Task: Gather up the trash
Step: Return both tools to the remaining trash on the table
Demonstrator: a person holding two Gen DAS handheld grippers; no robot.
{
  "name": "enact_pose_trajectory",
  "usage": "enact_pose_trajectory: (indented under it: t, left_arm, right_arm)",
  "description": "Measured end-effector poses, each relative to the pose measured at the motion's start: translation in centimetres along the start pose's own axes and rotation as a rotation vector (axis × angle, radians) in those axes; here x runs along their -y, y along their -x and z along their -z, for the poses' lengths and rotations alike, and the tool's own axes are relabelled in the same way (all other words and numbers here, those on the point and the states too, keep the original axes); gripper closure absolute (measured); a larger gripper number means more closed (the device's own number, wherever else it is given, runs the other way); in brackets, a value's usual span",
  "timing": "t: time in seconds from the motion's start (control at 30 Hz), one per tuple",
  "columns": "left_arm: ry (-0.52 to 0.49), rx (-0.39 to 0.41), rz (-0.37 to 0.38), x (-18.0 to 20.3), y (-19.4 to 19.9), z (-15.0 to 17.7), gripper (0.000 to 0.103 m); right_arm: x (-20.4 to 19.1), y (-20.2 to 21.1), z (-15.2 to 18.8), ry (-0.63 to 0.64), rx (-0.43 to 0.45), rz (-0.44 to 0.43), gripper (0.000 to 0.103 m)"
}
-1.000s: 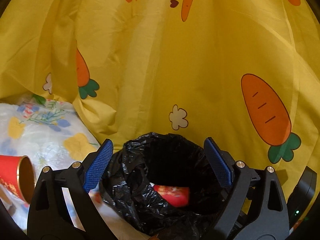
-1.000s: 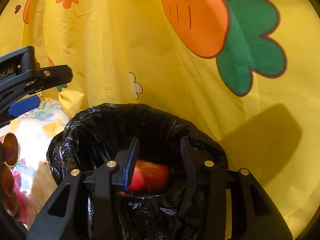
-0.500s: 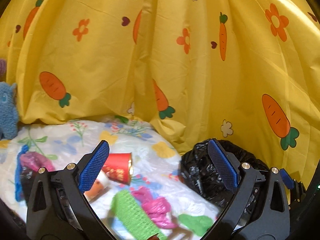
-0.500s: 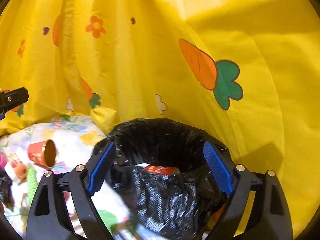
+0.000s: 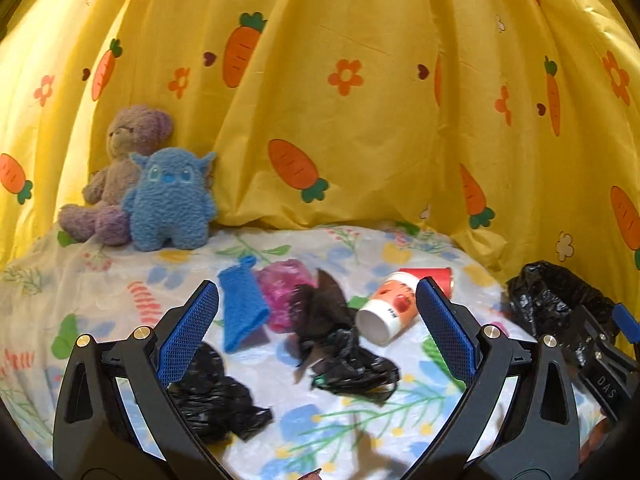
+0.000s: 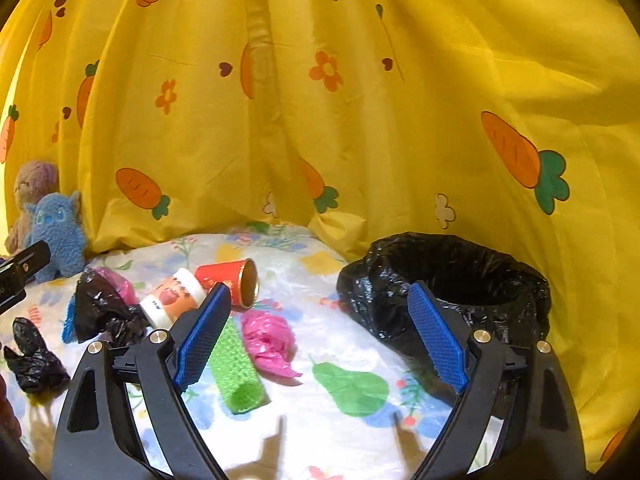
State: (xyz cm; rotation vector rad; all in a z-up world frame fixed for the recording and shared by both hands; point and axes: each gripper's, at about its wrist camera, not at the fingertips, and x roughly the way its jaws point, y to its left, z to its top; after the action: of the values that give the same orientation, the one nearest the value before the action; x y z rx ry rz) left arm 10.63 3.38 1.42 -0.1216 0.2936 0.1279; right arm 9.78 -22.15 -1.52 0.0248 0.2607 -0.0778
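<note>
Both the left gripper (image 5: 316,332) and right gripper (image 6: 320,336) hang wide-jawed and empty over the litter, so next comes picking a piece, perhaps the white paper cup (image 5: 386,314).

A floral bedsheet (image 6: 344,344) covers the bed. On it lie cups (image 6: 228,282), crumpled bags (image 5: 344,356), mesh sleeves (image 6: 236,372). Plush toys (image 5: 170,200) sit behind.

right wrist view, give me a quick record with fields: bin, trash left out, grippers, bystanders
bin: black-lined bin at right, mouth open
trash left out: red cup on its side, white fruit-print cup beside it, green mesh tube, pink bag, crumpled black bags
grippers: right gripper open, empty; left gripper open, empty
bystanders: blue plush, purple bear by the curtain
</note>
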Motion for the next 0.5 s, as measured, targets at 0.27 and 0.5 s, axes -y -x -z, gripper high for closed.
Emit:
enact_pose_trajectory:
  t: [0.27,0.5]
  left_arm:
    - [0.036,-0.042,-0.067,-5.4,0.8,2.2,0.006]
    - [0.061,-0.053,-0.089,-7.6,0.7,2.7,0.006]
  right_arm:
    - [-3.1,-0.1,0.7,0.020,-0.036,-0.065,0.016]
    - [-5.1,-0.4,1.2,0.051,-0.056,-0.111,0.016]
